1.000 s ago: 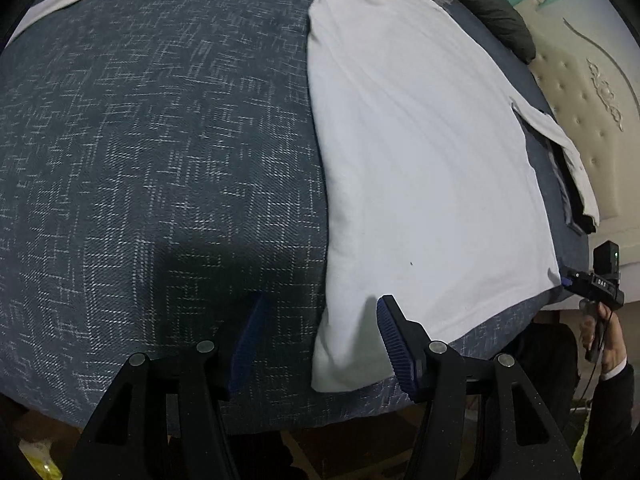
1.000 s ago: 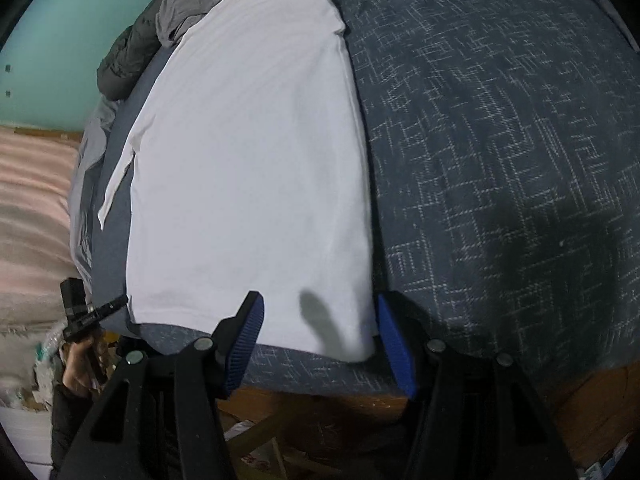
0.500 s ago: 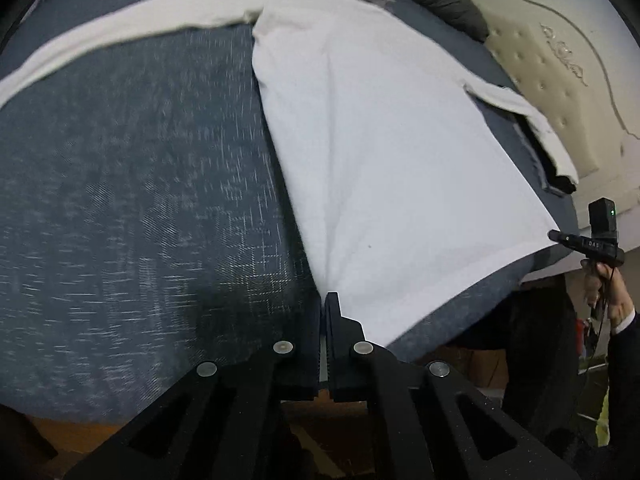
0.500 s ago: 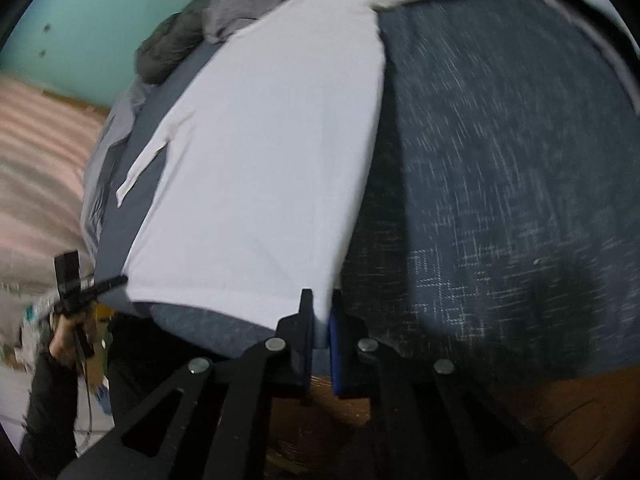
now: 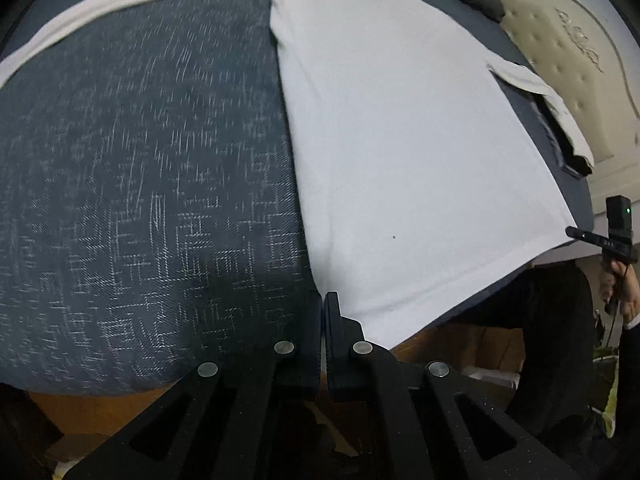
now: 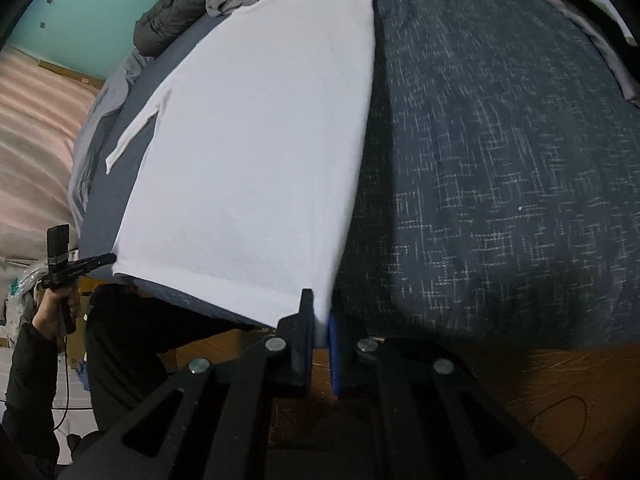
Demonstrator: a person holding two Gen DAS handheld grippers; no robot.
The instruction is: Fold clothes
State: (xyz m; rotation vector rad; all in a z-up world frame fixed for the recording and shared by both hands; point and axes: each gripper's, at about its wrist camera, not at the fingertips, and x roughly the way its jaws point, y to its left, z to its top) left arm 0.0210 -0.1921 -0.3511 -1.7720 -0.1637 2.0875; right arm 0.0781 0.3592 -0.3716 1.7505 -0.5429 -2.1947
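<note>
Lying flat on the dark blue white-flecked bedspread (image 5: 140,168), the plain white long-sleeved shirt (image 5: 400,140) runs its long axis from the hem at the frame's bottom centre to the collar end at top. Its sleeves stretch sideways toward the upper corners. The left gripper (image 5: 322,316) and right gripper (image 6: 319,320) each pinch a hem corner, fingers pressed together on the cloth
</note>
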